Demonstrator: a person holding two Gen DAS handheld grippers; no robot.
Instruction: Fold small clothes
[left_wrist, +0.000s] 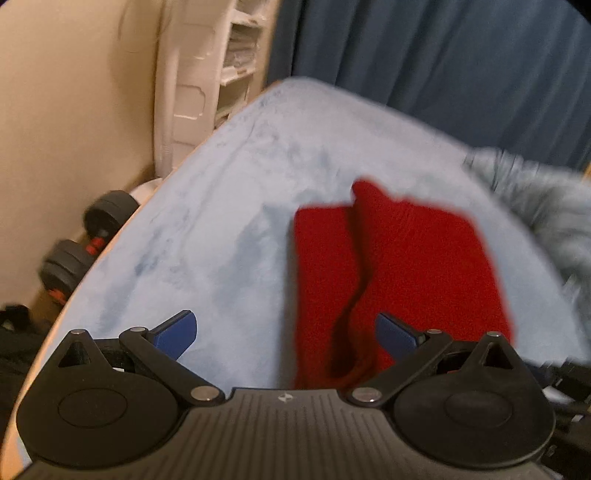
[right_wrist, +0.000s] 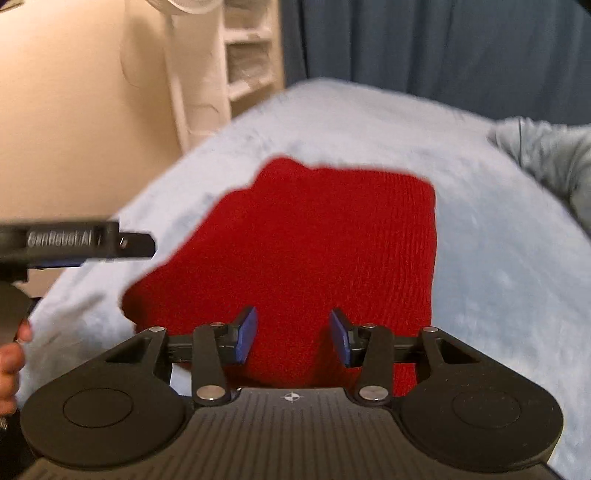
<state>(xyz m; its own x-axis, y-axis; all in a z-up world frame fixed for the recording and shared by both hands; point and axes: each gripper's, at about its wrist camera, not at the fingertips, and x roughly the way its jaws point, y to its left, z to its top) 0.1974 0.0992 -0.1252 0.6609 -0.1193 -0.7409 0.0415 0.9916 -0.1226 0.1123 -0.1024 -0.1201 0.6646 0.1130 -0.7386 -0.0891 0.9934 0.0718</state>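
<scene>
A red knitted garment (left_wrist: 399, 266) lies on a pale blue fleece blanket (left_wrist: 221, 221), with a fold ridge running down its left part. My left gripper (left_wrist: 286, 334) is open wide and empty, above the garment's near left edge. In the right wrist view the garment (right_wrist: 314, 251) lies flat, and my right gripper (right_wrist: 293, 338) is open and empty above its near edge. The left gripper's body (right_wrist: 85, 243) shows at the left of that view, beside the garment. Both views are blurred.
A grey-blue fluffy cloth (left_wrist: 535, 206) lies at the blanket's right side; it also shows in the right wrist view (right_wrist: 546, 158). Black dumbbells (left_wrist: 85, 243) sit on the floor at left. A white fan stand and shelves (left_wrist: 195, 92) stand behind, with a dark blue curtain (left_wrist: 443, 55).
</scene>
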